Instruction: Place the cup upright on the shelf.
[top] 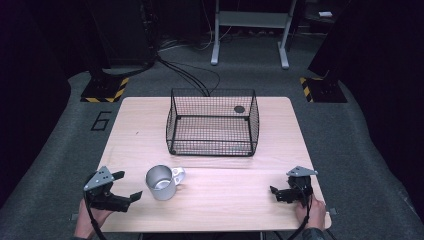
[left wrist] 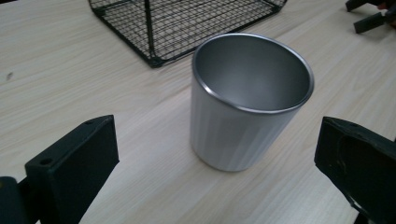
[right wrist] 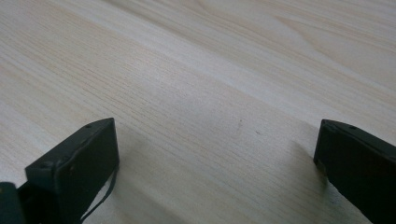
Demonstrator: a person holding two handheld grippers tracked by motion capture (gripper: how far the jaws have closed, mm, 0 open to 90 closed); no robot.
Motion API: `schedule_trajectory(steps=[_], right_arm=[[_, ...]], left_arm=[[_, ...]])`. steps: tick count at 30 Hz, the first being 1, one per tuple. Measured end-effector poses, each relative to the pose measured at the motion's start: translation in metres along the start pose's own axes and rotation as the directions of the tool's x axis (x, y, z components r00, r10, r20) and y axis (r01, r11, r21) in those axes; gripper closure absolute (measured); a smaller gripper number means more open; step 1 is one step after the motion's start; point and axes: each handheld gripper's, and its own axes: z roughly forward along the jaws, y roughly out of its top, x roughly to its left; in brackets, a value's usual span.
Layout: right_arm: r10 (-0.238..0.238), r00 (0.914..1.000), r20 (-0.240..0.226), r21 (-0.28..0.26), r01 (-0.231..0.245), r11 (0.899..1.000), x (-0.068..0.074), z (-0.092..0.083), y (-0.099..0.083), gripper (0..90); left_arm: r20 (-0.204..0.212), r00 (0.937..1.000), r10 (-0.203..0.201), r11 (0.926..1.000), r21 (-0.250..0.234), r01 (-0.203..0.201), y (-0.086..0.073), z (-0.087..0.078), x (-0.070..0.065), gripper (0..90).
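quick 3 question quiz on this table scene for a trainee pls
1. True or false: the metal cup lies tipped on its side.
2. Which tongs are nearer the cup? A) left tongs B) right tongs
3. Fill in: the wire basket holds a small dark ____ object.

Key
1. False: it stands upright on the table, mouth up.
2. A: the left tongs are open beside the cup; the right tongs are open over bare wood.
3. Round.

Each black hand-held gripper, left (top: pixel 121 185) and right (top: pixel 276 192), carries a grey three-cornered plate, blocky screw-holed jaws and a trailing black cable.
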Motion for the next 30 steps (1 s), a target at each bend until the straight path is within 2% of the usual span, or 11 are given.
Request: schedule_trajectory(steps=[5, 11, 16, 19, 21, 22, 25, 26, 30], right_arm=[[0.0, 1.0, 0.0, 0.0, 0.0, 1.0, 0.0, 0.0, 0.0, 0.0], [-0.001, 1.0, -0.001, 0.0, 0.001, 1.0, 0.0, 0.0, 0.0, 0.0], [-0.001, 1.0, -0.001, 0.0, 0.001, 1.0, 0.0, 0.0, 0.0, 0.0], [-0.001, 1.0, -0.001, 0.0, 0.001, 1.0, 0.0, 0.0, 0.0, 0.0], [-0.001, 1.0, -0.001, 0.0, 0.001, 1.0, 0.0, 0.0, 0.0, 0.0], [-0.001, 1.0, -0.001, 0.0, 0.001, 1.0, 0.0, 0.0, 0.0, 0.0], [-0.001, 1.0, -0.001, 0.0, 0.001, 1.0, 0.0, 0.0, 0.0, 0.0], [-0.001, 1.0, -0.001, 0.0, 0.001, 1.0, 0.0, 0.0, 0.0, 0.0], [-0.002, 1.0, -0.002, 0.0, 0.002, 1.0, 0.0, 0.0, 0.0, 0.0]], left_arm=[[0.042, 0.9986, 0.031, 0.9991, 0.027, -0.032, 0.012, 0.018, -0.007, 0.0], [0.064, 0.997, 0.043, 0.9988, 0.021, -0.045, 0.019, 0.033, -0.011, 0.0], [0.084, 0.9949, 0.056, 0.9974, 0.041, -0.06, 0.024, 0.043, -0.014, 0.0], [0.088, 0.9939, 0.066, 0.9963, 0.05, -0.07, 0.025, 0.05, -0.017, 0.0], [0.071, 0.995, 0.07, 0.9957, 0.055, -0.074, 0.024, 0.055, -0.018, 0.0], [0.076, 0.9945, 0.072, 0.995, 0.064, -0.077, 0.025, 0.057, -0.018, 0.0], [0.061, 0.9953, 0.076, 0.9952, 0.057, -0.079, 0.025, 0.061, -0.018, 0.0], [0.07, 0.9948, 0.075, 0.9944, 0.069, -0.079, 0.026, 0.062, -0.018, 0.0], [0.062, 0.9943, 0.087, 0.9924, 0.082, -0.092, 0.026, 0.068, -0.018, 0.0]])
